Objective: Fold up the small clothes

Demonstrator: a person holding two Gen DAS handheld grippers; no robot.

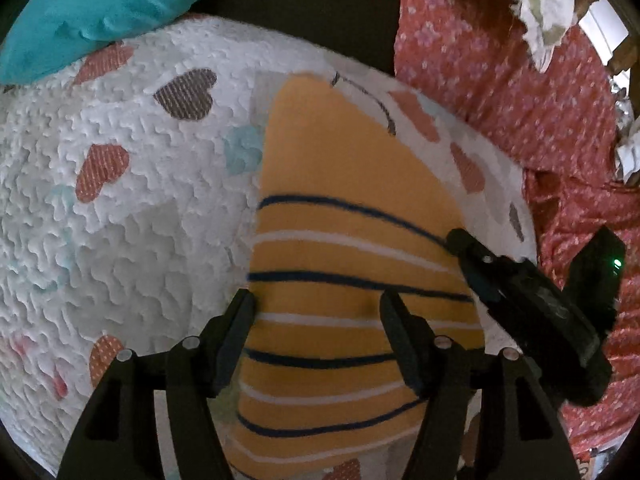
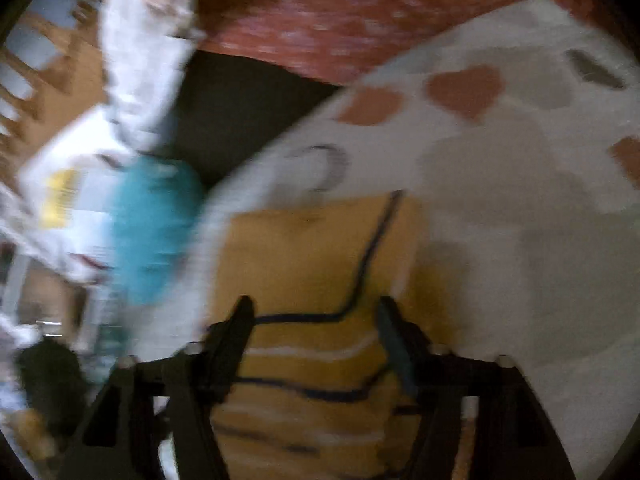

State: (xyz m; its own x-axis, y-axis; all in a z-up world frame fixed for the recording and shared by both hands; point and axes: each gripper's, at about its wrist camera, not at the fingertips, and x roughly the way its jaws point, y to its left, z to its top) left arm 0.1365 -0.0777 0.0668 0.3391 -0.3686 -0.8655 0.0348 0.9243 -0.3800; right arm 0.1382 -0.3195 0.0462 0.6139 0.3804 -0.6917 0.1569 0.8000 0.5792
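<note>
The yellow striped garment point(image 1: 352, 264) lies flat on the white quilt point(image 1: 120, 216), which is printed with hearts and covers a bed. In the left wrist view it is sharp: dark blue and white stripes run across its near half and its far part is plain yellow. The left gripper point(image 1: 316, 312) hangs over it with jaws spread apart, one finger at the cloth's left edge, the other over the stripes, nothing held. That view also shows the right gripper point(image 1: 532, 308) from outside, its tip at the garment's right edge. The right wrist view is blurred; there the garment point(image 2: 320, 264) shows a folded layer with a bent dark stripe, and the right gripper point(image 2: 316, 316) has its jaws wide, cloth lying between them, ungripped. A teal cushion point(image 1: 92, 12) rests at the quilt's far left, a red flowered cloth point(image 1: 520, 92) to the right
</note>
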